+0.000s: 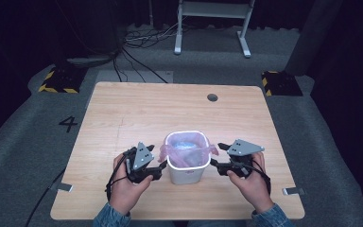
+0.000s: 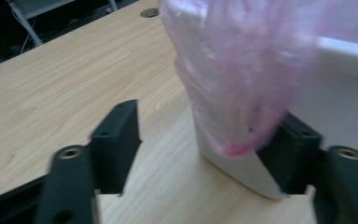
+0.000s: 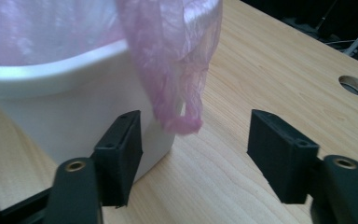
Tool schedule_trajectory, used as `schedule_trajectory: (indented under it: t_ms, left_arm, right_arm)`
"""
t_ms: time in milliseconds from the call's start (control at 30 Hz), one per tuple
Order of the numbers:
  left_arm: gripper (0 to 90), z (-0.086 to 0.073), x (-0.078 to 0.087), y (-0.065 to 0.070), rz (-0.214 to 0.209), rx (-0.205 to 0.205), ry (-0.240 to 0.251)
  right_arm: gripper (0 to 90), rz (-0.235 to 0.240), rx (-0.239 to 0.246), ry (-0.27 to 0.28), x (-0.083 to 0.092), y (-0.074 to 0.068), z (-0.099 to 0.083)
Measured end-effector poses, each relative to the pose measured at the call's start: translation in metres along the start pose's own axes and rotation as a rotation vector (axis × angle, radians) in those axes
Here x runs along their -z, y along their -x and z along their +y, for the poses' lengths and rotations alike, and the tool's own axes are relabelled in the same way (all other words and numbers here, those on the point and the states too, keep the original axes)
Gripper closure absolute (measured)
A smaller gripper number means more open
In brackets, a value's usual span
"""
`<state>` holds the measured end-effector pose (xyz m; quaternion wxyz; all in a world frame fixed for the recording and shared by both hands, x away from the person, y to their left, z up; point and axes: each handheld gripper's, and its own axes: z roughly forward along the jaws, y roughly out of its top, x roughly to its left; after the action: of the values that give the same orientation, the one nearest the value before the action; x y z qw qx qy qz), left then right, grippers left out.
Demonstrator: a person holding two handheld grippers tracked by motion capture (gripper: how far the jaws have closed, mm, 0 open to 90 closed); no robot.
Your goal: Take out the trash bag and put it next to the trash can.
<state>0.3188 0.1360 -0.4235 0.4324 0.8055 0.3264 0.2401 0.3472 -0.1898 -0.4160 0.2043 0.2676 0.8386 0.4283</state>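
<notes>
While fingers: both grippers' fingers (image 3: 279, 154) spread, pinching nothing.
Next step: press bag (image 1: 185, 144) flaps down bin (image 1: 185, 171) sides evenly.

Bin (image 1: 185, 166) between both tongs

A: What colour is the bin (image 1: 185, 168)?
B: White, lined with a translucent pink bag (image 1: 185, 144). The tabletop (image 1: 123, 113) is pale wood grain.
A: And each hand-held gripper?
B: The left hand-held gripper (image 1: 159, 169) and the right hand-held gripper (image 1: 216, 158) are black with grey plates. Far off, black-and-yellow striped blocks (image 1: 59, 80) sit on grey floor (image 1: 19, 142).
</notes>
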Motion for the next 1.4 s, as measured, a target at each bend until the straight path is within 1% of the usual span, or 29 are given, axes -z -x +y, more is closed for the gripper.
schedule_trajectory:
  t_ms: [33,67,100,133,167,200,233,267,333,367,433,500,567,633,667,733,800,833,867,933,1000,1067,1133,1167,1200,1267,1300,1333,1400]
  left_arm:
    - [40.4,0.001,-0.002,-0.002,0.003,-0.004,-0.002]
    - [50.4,0.002,-0.003,-0.003,0.000,-0.002,-0.005]
    - [60.4,0.004,-0.004,-0.005,-0.003,0.004,-0.005]
    - [65.7,0.006,-0.004,-0.006,-0.002,-0.001,-0.001]
    - [73.3,0.008,-0.003,-0.007,0.002,-0.009,-0.009]
    - [78.9,0.011,-0.002,-0.008,0.014,-0.023,-0.010]
    - [83.1,0.013,-0.001,-0.008,0.019,-0.025,-0.005]
    - [85.4,0.016,0.000,-0.010,0.028,-0.028,0.006]
    - [86.6,0.022,0.003,-0.011,0.050,-0.029,0.039]
    - [86.9,0.025,0.006,-0.012,0.054,-0.032,0.061]
    - [87.4,0.031,0.011,-0.011,0.066,-0.040,0.105]
    - [87.5,0.037,0.015,-0.009,0.078,-0.060,0.143]
    - [87.5,0.040,0.020,-0.005,0.087,-0.075,0.178]
    - [87.6,0.042,0.024,-0.003,0.080,-0.085,0.208]
    - [87.5,0.043,0.026,-0.001,0.077,-0.094,0.221]
    - [87.5,0.042,0.030,0.002,0.072,-0.106,0.229]
    - [87.2,0.040,0.034,0.004,0.081,-0.129,0.236]
    - [86.8,0.039,0.035,0.005,0.082,-0.132,0.238]
    - [86.4,0.039,0.035,0.004,0.074,-0.130,0.234]
    - [86.4,0.037,0.033,0.002,0.067,-0.117,0.219]
    - [86.2,0.038,0.030,0.001,0.069,-0.109,0.209]
    - [85.1,0.038,0.024,-0.002,0.070,-0.106,0.192]
    - [84.8,0.038,0.015,-0.006,0.083,-0.100,0.157]
    - [84.9,0.037,0.012,-0.008,0.084,-0.099,0.139]
    - [84.9,0.037,0.009,-0.009,0.083,-0.093,0.127]
    - [84.8,0.036,0.005,-0.011,0.079,-0.088,0.110]
    - [84.1,0.035,0.003,-0.012,0.073,-0.079,0.105]
    - [83.2,0.035,0.001,-0.012,0.067,-0.071,0.099]
    - [82.5,0.033,-0.003,-0.013,0.062,-0.067,0.084]
  right_arm:
    - [43.2,0.003,-0.004,-0.006,-0.003,0.001,0.001]
    - [55.5,0.010,-0.005,-0.005,-0.005,0.002,0.003]
    - [64.0,0.026,-0.009,-0.008,-0.006,0.003,0.005]
    - [69.4,0.033,-0.018,-0.009,-0.006,0.004,0.008]
    - [76.9,0.031,-0.018,-0.006,-0.007,0.005,0.010]
    - [79.7,0.025,-0.022,-0.007,-0.007,0.006,0.014]
    - [83.3,0.017,-0.023,-0.001,-0.007,0.008,0.017]
    - [84.6,0.009,-0.024,0.002,-0.006,0.009,0.020]
    - [85.7,-0.010,-0.015,0.026,-0.005,0.011,0.026]
    - [86.0,-0.017,-0.011,0.037,-0.003,0.010,0.029]
    - [86.7,-0.045,0.012,0.067,0.001,0.009,0.035]
    - [87.2,-0.072,0.021,0.100,0.006,0.008,0.039]
    - [87.4,-0.090,0.024,0.136,0.012,0.008,0.042]
    - [87.5,-0.106,0.035,0.177,0.019,0.007,0.043]
    - [87.5,-0.106,0.046,0.199,0.022,0.005,0.044]
    - [87.5,-0.112,0.059,0.225,0.029,0.002,0.044]
    - [87.5,-0.115,0.078,0.253,0.037,-0.003,0.043]
    - [87.4,-0.118,0.090,0.266,0.040,-0.005,0.042]
    - [87.1,-0.122,0.100,0.275,0.042,-0.006,0.041]
    - [86.5,-0.129,0.096,0.272,0.043,-0.005,0.039]
    - [86.1,-0.137,0.078,0.267,0.042,-0.002,0.039]
    - [83.0,-0.141,0.068,0.261,0.039,0.001,0.040]
    - [75.3,-0.151,0.056,0.241,0.034,0.004,0.041]
    - [68.3,-0.159,0.054,0.229,0.030,0.005,0.041]
    - [60.6,-0.165,0.052,0.206,0.027,0.007,0.041]
    - [52.3,-0.160,0.042,0.155,0.018,0.012,0.039]
    - [47.5,-0.158,0.038,0.125,0.014,0.014,0.037]
    - [47.1,-0.153,0.032,0.093,0.010,0.015,0.035]
    - [49.2,-0.137,0.023,0.062,0.005,0.017,0.032]
